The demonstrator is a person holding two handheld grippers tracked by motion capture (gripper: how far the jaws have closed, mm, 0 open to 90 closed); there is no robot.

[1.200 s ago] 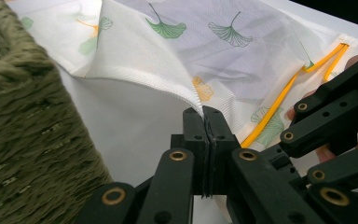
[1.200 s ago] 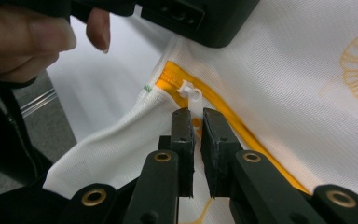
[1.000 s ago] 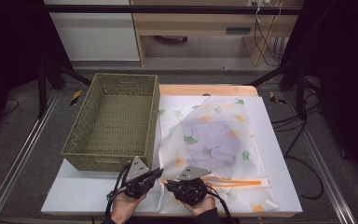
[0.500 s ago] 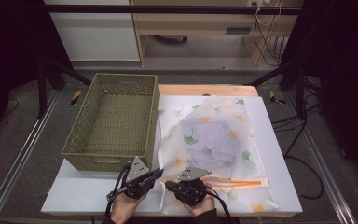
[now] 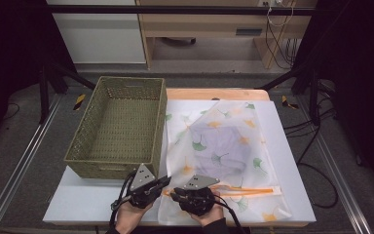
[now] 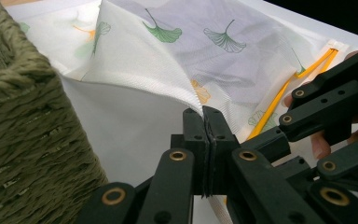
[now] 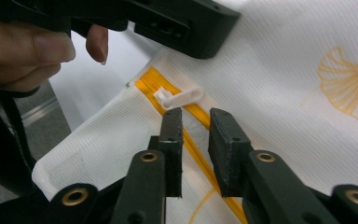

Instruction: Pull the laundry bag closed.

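High view: bag lies flat on table right of basket. Left gripper pinches a lifted bag fold. Right gripper, jaws just opening, narrow gap astride zipper, pull just ahead, untouched.

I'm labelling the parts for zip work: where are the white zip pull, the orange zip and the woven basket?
white zip pull (image 7: 179, 98), right gripper view, on its flat tab.
orange zip (image 5: 253, 190), high view, on the middle of its tape.
woven basket (image 5: 117, 168), high view, on its near wall.
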